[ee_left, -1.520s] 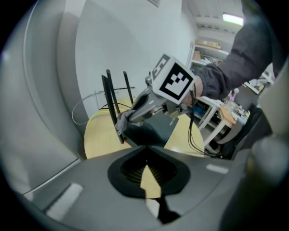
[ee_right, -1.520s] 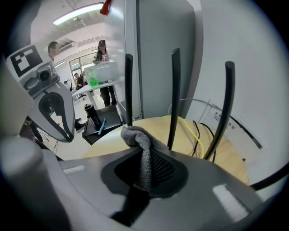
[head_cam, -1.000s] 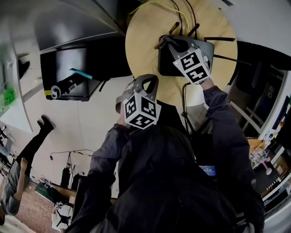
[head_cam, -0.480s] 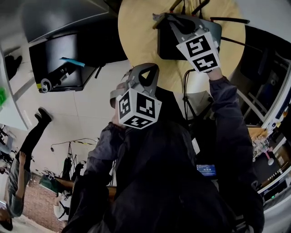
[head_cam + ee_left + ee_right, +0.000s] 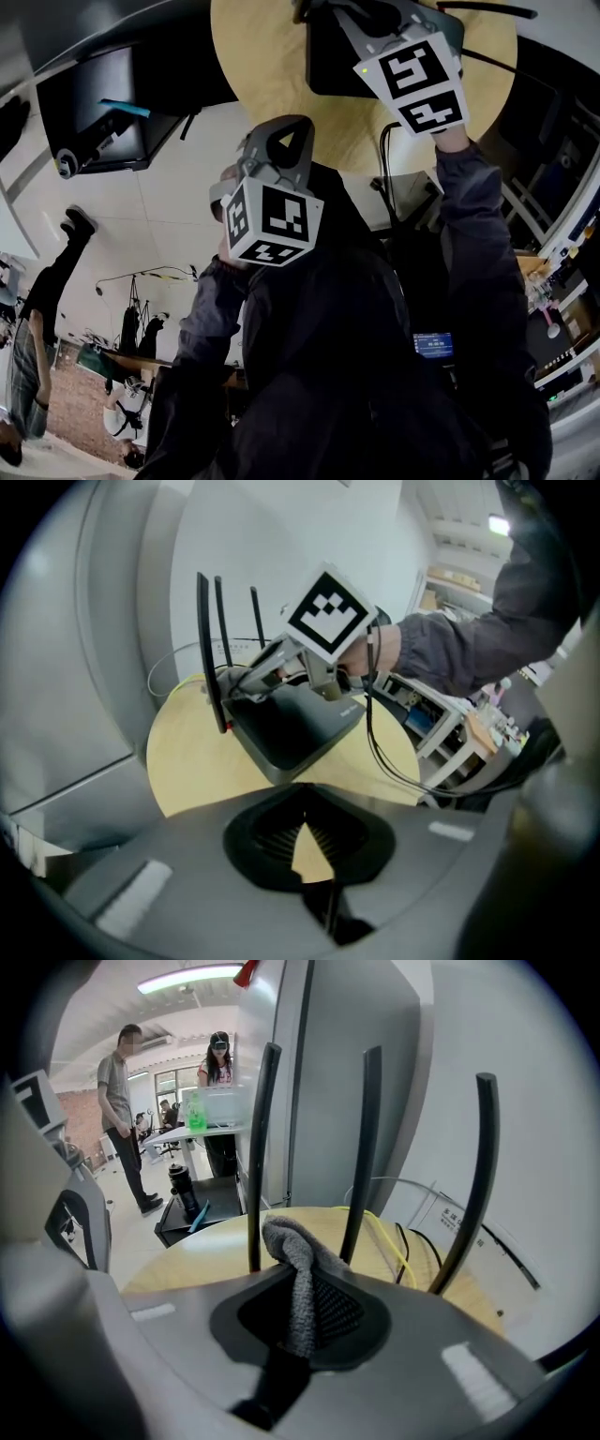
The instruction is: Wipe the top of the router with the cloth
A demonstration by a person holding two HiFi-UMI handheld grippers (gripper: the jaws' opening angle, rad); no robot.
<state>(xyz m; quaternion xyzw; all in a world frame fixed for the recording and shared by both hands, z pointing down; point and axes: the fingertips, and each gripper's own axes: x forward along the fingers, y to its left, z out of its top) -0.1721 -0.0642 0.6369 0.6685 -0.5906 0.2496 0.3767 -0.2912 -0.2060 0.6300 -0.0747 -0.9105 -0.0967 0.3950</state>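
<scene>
Round table (image 5: 272,94): cloth (image 5: 298,1265) clamped in right gripper (image 5: 302,1297) over the router (image 5: 295,728).
Wiping judged under way; left gripper (image 5: 306,819) closed, empty.

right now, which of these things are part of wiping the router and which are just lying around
Part of the job:
router on the round table
grey cloth, clamped in the right hand-held gripper over the router

Just lying about:
yellow cable on the table
black box on the floor
left hand-held gripper, shut and empty
people standing in the background
</scene>
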